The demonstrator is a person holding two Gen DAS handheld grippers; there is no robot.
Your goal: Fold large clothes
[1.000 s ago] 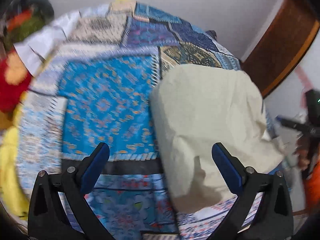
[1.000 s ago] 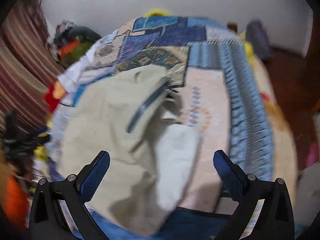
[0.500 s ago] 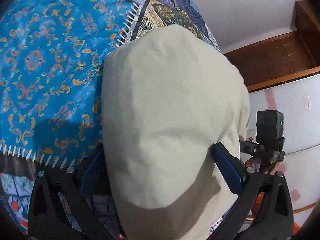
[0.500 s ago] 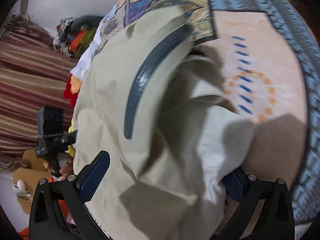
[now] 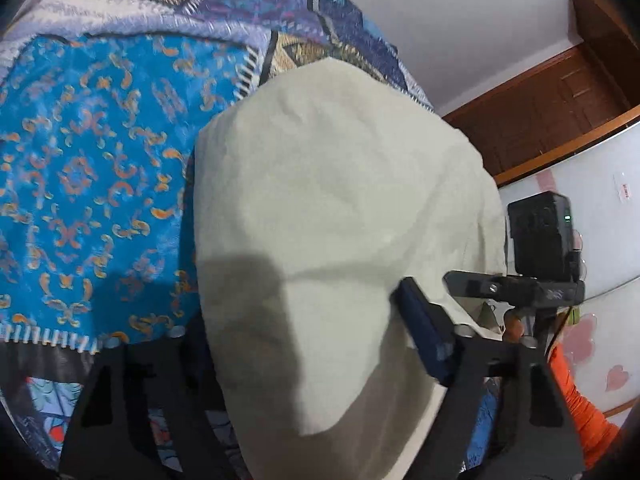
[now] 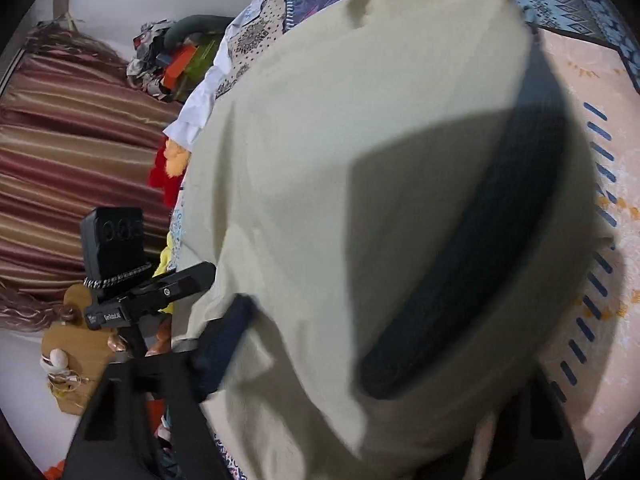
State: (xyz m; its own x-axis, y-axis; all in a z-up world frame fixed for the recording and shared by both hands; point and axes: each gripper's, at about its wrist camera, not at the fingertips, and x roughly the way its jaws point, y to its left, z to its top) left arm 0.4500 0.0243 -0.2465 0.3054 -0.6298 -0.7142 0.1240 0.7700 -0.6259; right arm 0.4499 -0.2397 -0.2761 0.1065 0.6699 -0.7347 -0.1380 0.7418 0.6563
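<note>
The left gripper (image 5: pixel 304 344) is closing its jaws with the pale cream cloth garment (image 5: pixel 340 208) between them, where a second ago they stood wide over bare bedspread. The right gripper (image 6: pixel 360 360) is closing too, on the same garment's edge near its dark blue-grey band (image 6: pixel 472 264); whether either pad presses yet I cannot tell. The garment lies on the blue patterned patchwork bedspread (image 5: pixel 92 152), now filling both views. Beyond, a striped maroon curtain (image 6: pixel 72 152).

Left gripper (image 5: pixel 304 344) was seen at lower frame, angled down, jaws closing with cloth between them. Right gripper (image 6: pixel 360 360) was likewise angled down, jaws closing over cloth, one finger hidden.
</note>
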